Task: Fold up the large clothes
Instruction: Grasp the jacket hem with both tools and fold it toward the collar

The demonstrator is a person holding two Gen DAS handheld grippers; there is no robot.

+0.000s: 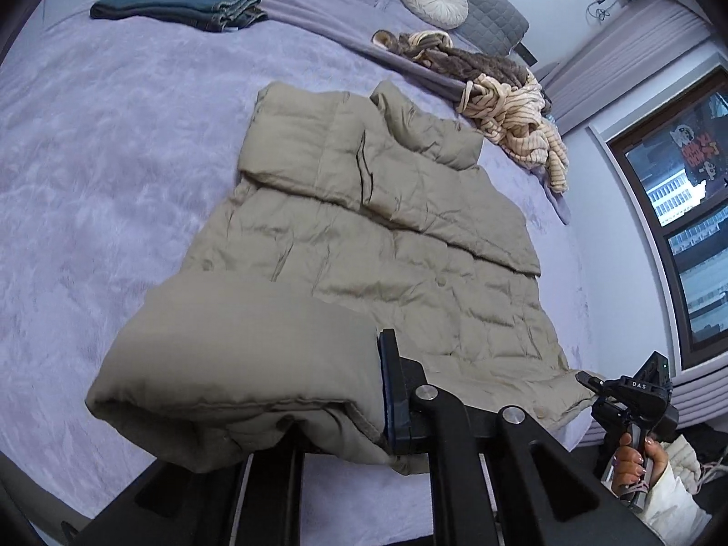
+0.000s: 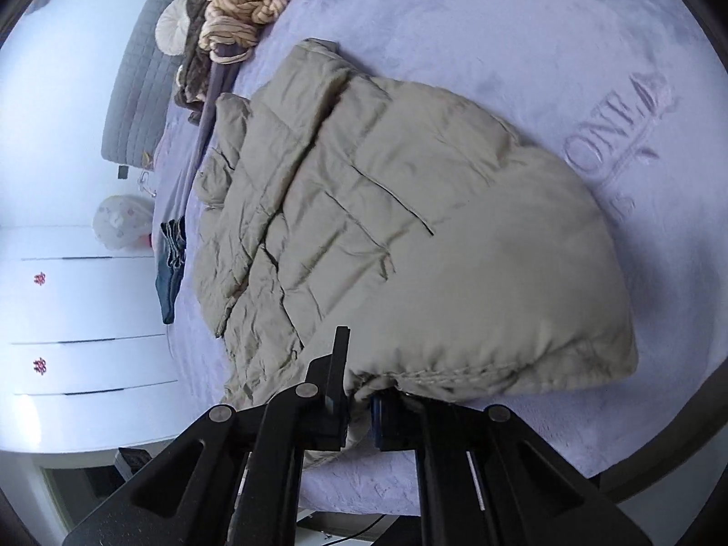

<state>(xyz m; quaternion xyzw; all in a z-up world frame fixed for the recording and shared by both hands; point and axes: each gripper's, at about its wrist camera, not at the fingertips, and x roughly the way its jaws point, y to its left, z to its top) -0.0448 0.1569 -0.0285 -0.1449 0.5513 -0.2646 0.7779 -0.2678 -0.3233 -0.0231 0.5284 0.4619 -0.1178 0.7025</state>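
Note:
A beige quilted puffer jacket [image 1: 364, 236] lies spread on the lilac bed, its sleeves folded across the body. My left gripper [image 1: 346, 414] is shut on the jacket's near hem corner, which is lifted and bunched over the fingers. My right gripper [image 2: 359, 409] is shut on the other hem corner of the jacket [image 2: 409, 236], also raised off the bed. The right gripper also shows in the left wrist view [image 1: 591, 382], at the jacket's right hem corner.
Folded blue jeans [image 1: 182, 2] lie at the far side of the bed. A pile of striped and brown clothes [image 1: 509, 104] sits near the round cushion [image 1: 434, 0] and grey headboard. A window [image 1: 682, 209] is to the right. White drawers [image 2: 82, 318] stand beside the bed.

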